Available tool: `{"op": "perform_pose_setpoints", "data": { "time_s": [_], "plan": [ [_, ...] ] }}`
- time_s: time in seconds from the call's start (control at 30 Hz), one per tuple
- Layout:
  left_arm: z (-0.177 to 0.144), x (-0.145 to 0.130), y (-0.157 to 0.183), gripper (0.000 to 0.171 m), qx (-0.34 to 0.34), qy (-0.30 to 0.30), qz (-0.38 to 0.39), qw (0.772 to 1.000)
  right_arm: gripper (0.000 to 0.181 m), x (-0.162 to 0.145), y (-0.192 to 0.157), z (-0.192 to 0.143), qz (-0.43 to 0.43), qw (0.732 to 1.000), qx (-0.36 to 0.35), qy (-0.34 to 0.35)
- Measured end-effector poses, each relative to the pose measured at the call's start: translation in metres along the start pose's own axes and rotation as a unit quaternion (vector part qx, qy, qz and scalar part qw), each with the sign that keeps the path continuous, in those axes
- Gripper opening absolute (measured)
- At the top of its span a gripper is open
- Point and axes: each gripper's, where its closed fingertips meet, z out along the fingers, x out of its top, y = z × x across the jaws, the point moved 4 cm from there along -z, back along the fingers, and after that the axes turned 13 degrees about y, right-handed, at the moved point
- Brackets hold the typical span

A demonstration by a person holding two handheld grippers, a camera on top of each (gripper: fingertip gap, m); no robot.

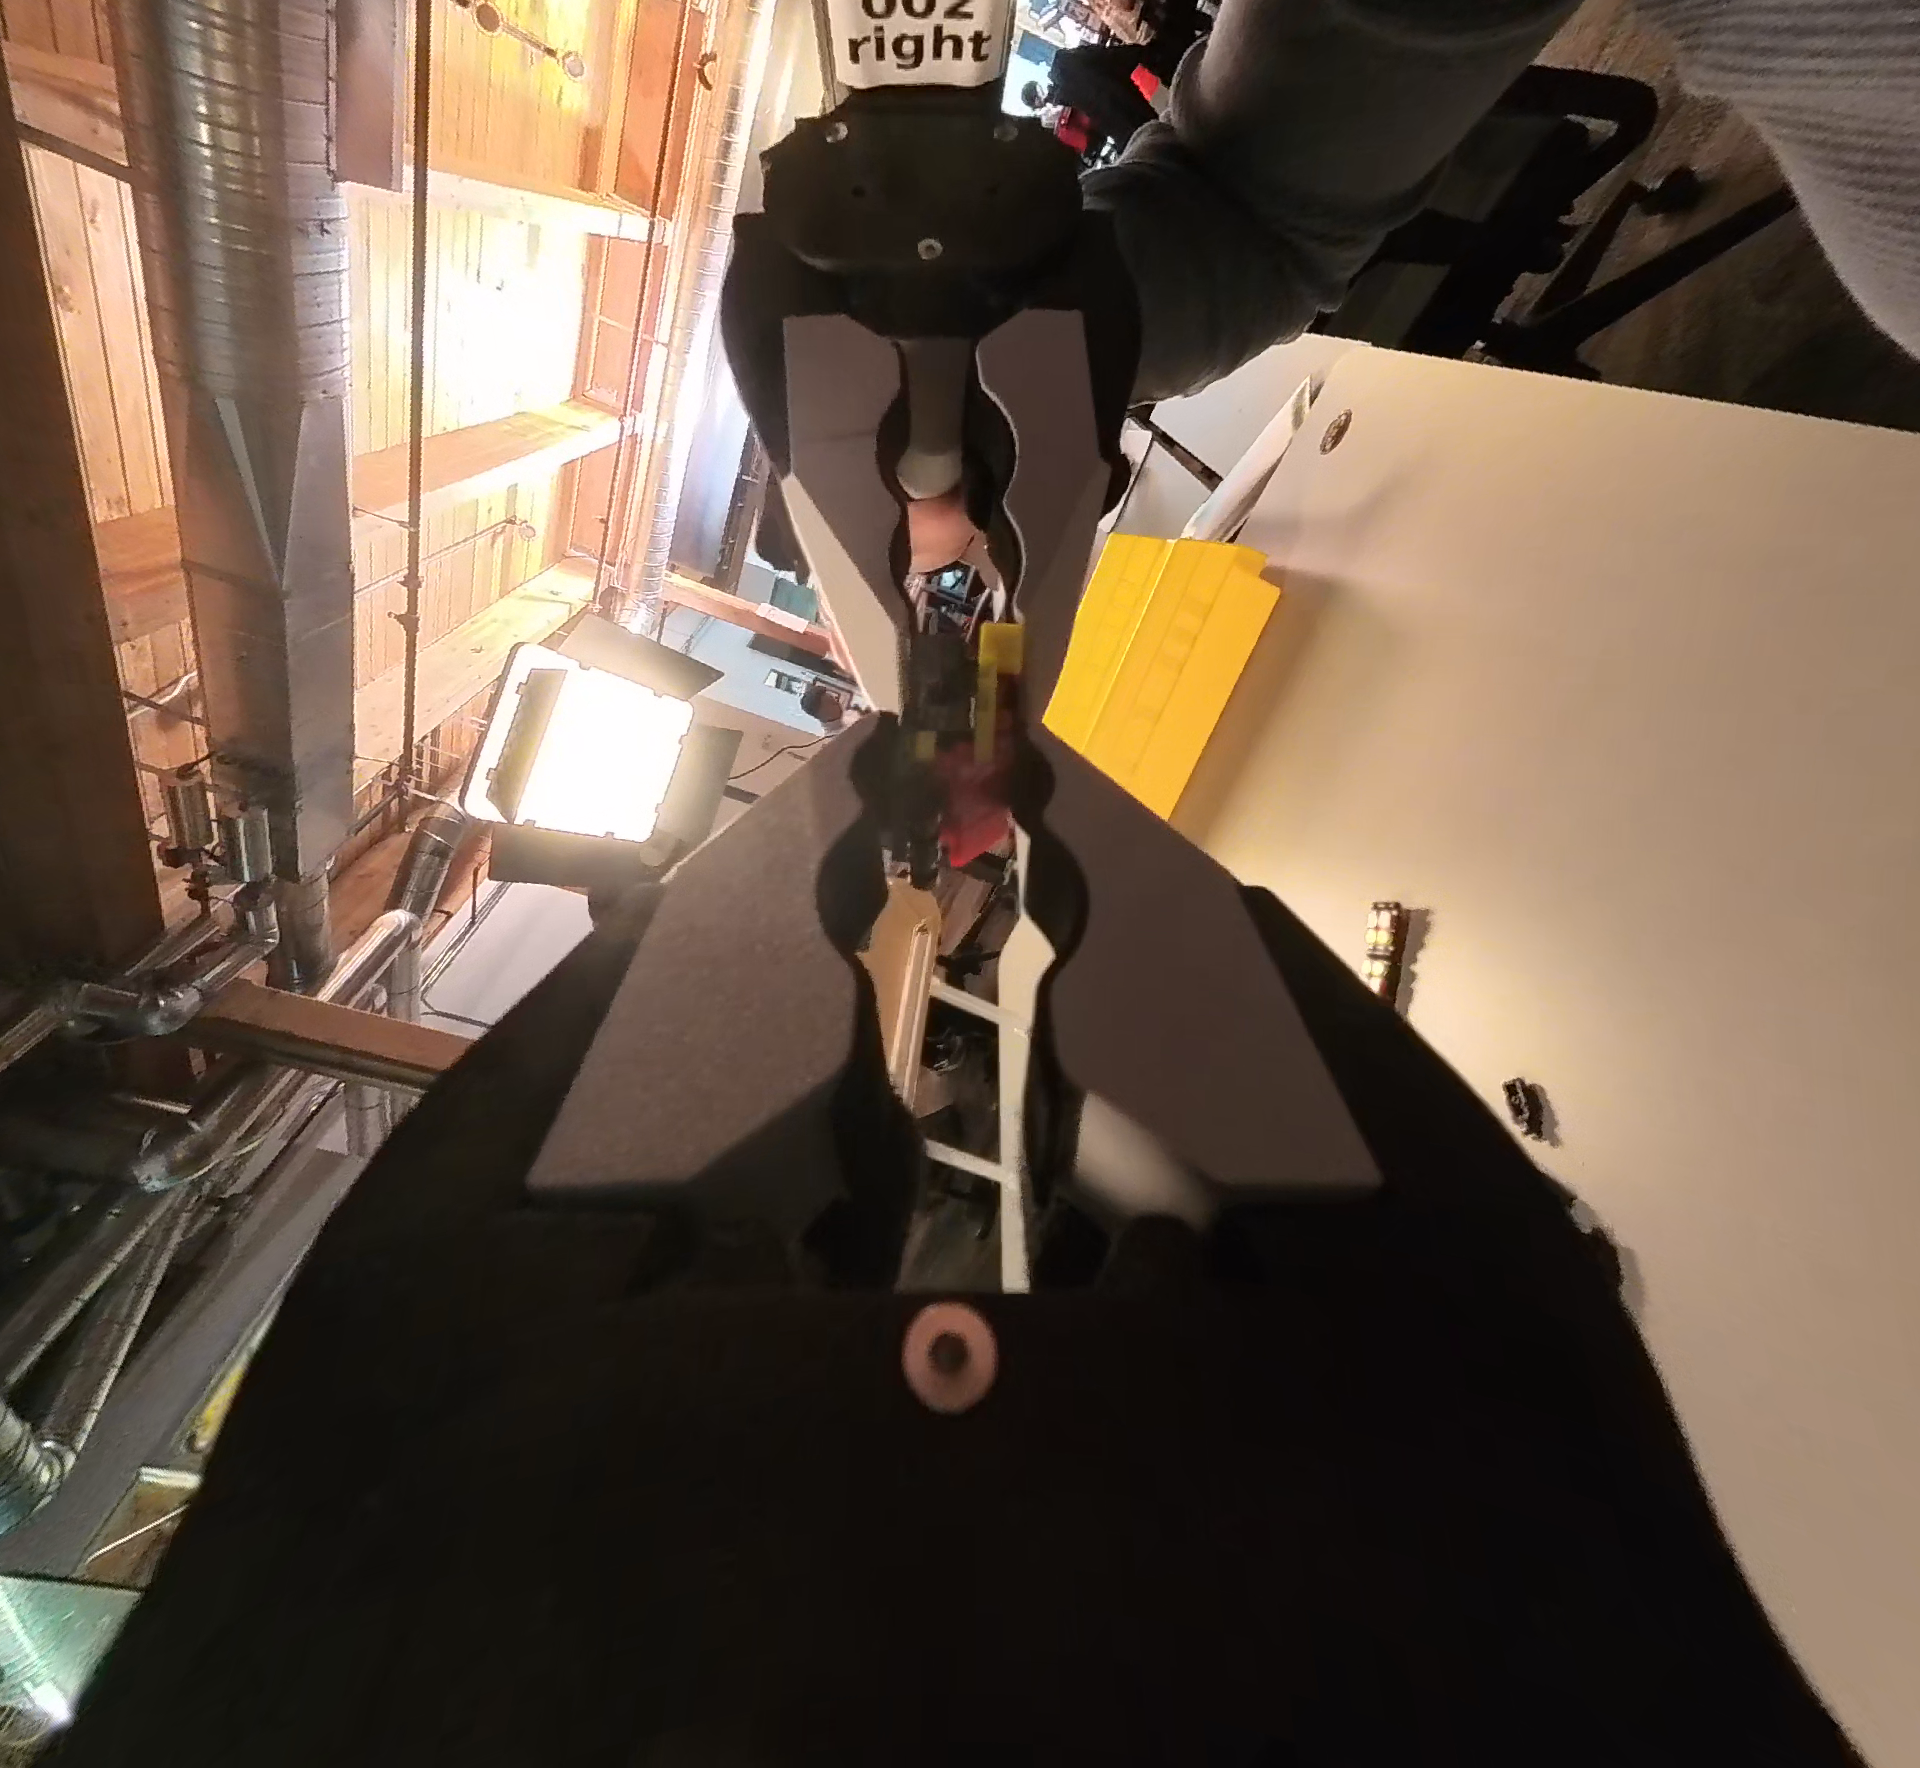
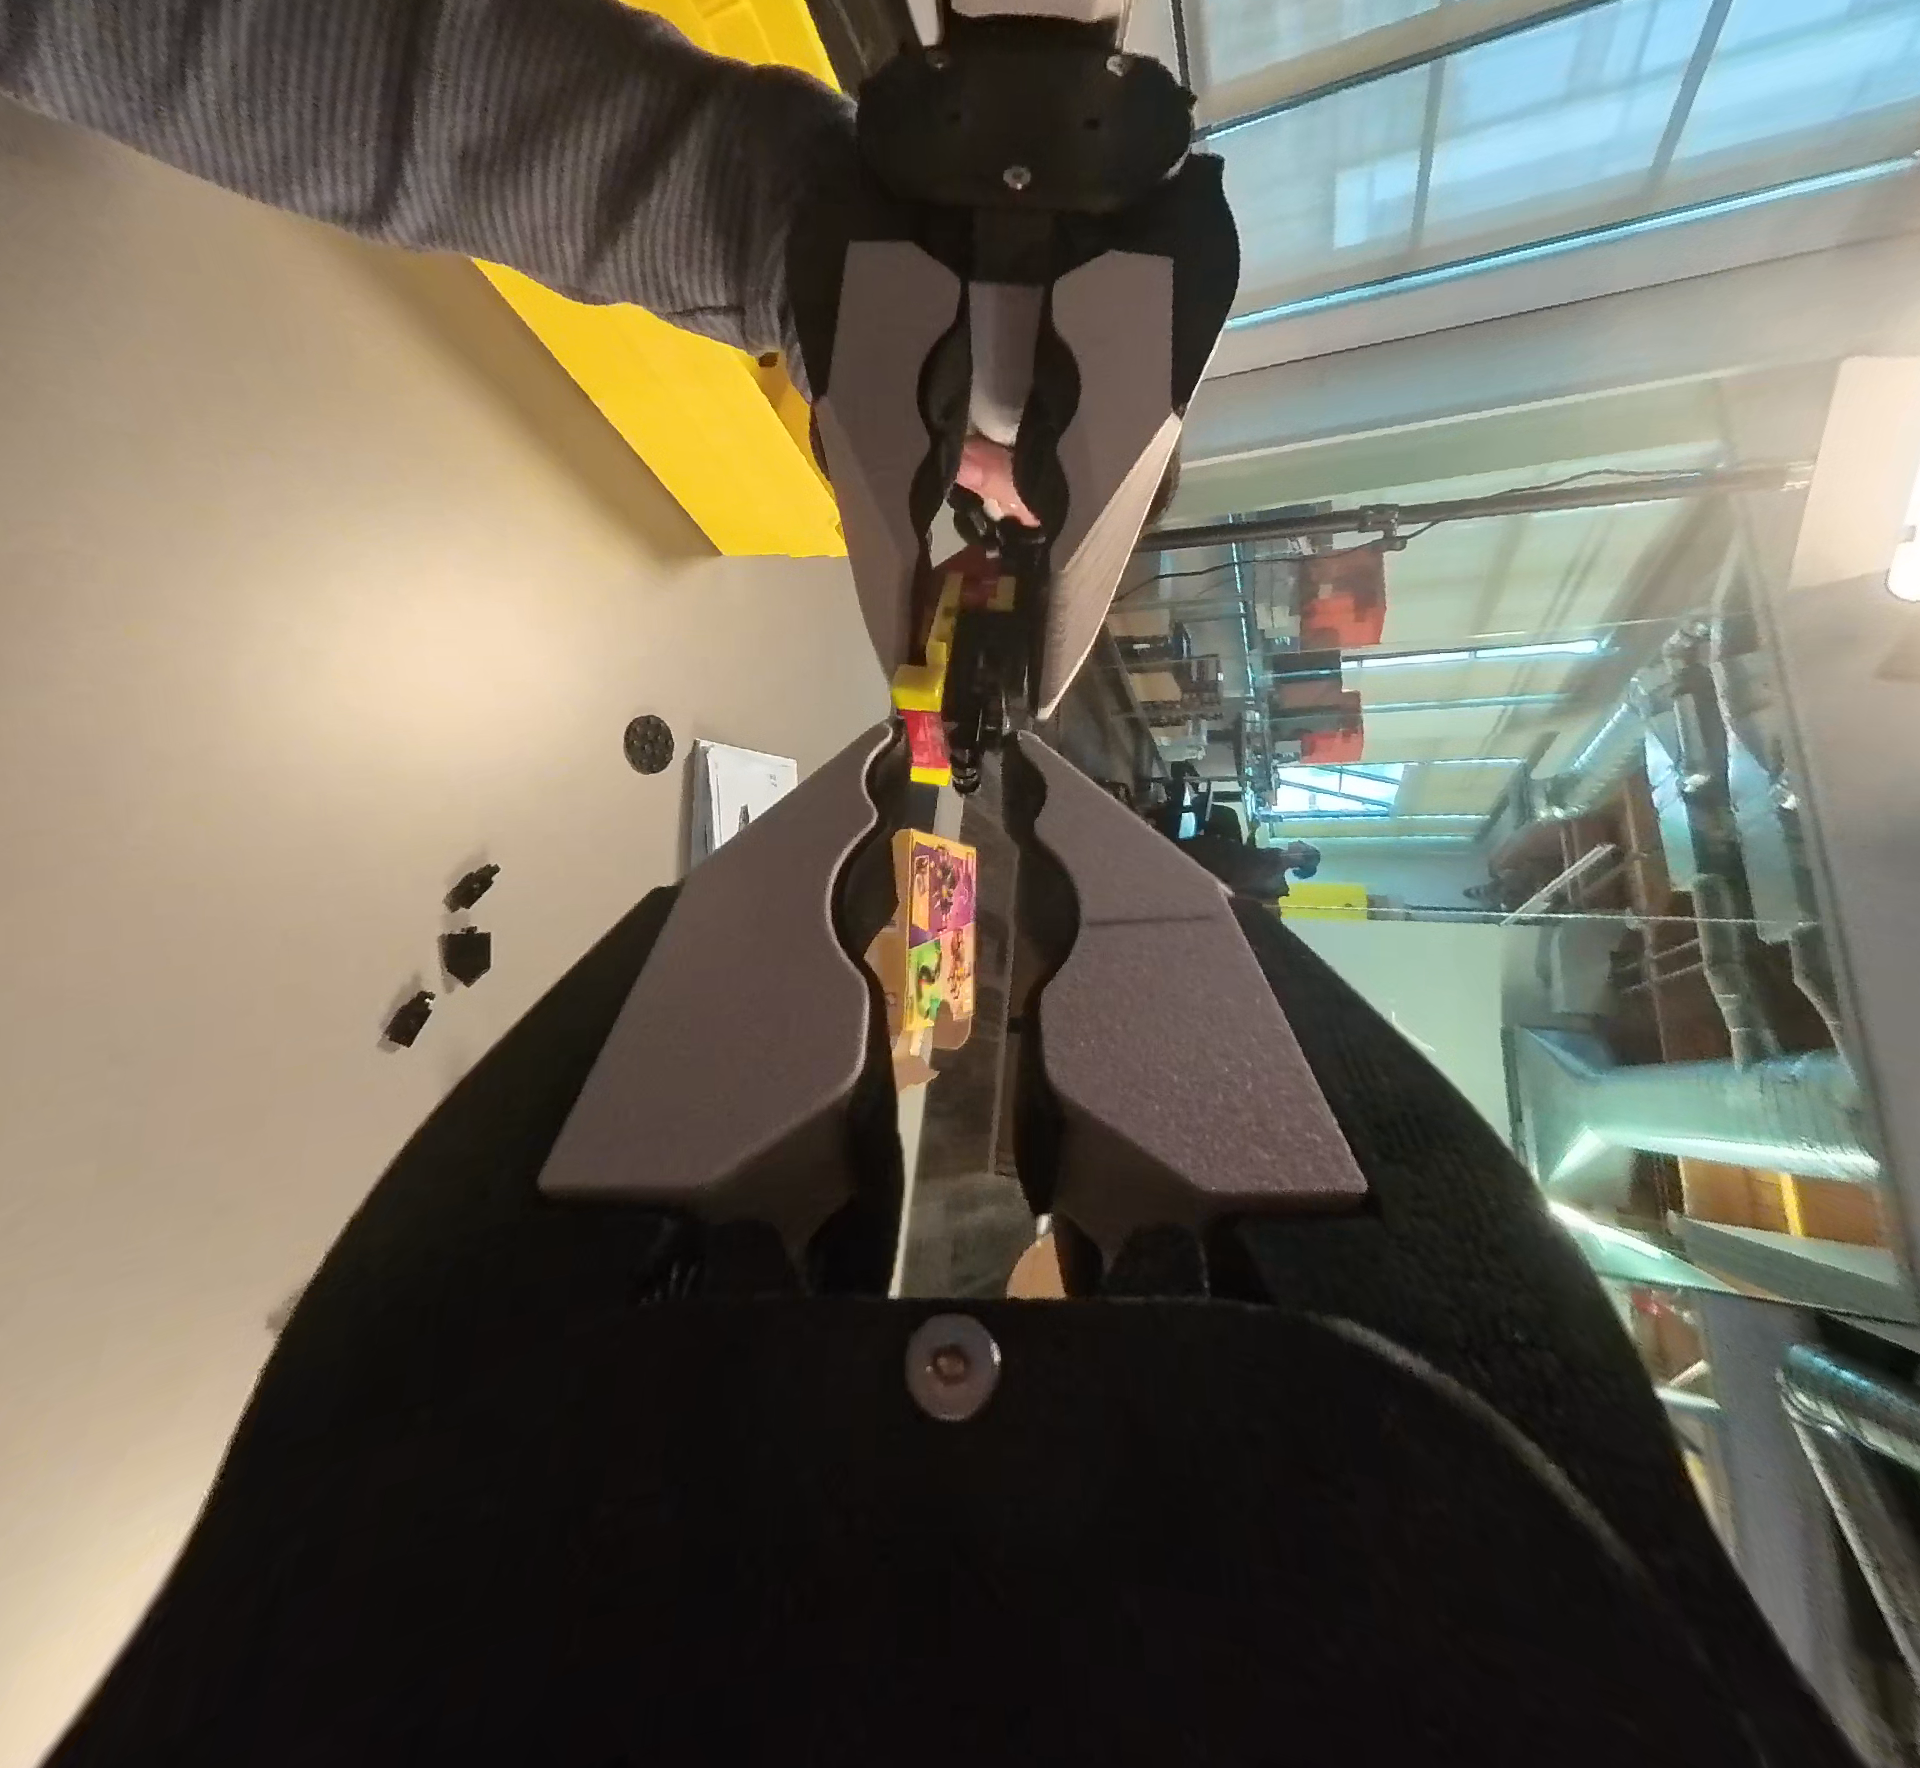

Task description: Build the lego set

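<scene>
A: Where does the light come from?
B: In the left wrist view, a studio lamp point(image 1: 582, 754) at centre left blazes, blown out white.
A: And the right wrist view?
B: Cool daylight through windows point(image 2: 1538, 45) at upper right. Edges bend strongly; both lower foregrounds sit black.

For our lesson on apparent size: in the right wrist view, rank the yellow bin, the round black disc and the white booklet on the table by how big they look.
1. Yellow bin
2. White booklet
3. Round black disc
</scene>
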Motion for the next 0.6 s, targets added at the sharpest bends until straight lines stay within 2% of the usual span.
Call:
{"op": "perform_pose_setpoints", "data": {
  "time_s": [0.17, 0.4, 0.6],
  "plan": [
    [0.001, 0.0021, -0.0001, 0.019, 0.0, 0.015, -0.01, 1.0, 0.015, 0.0012, -0.0006, -0.0018, -0.03, 0.999, -0.006, 0.015],
    [0.0002, 0.0044, -0.0003, 0.019, 0.0, 0.025, -0.018, 1.0, 0.015, 0.0043, -0.0029, -0.0026, -0.128, 0.991, -0.04, 0.023],
    [0.0007, 0.0033, 0.0002, 0.019, -0.001, 0.021, -0.017, 1.0, 0.015, 0.0024, -0.0047, -0.0029, -0.178, 0.982, -0.057, 0.017]
  ]
}}
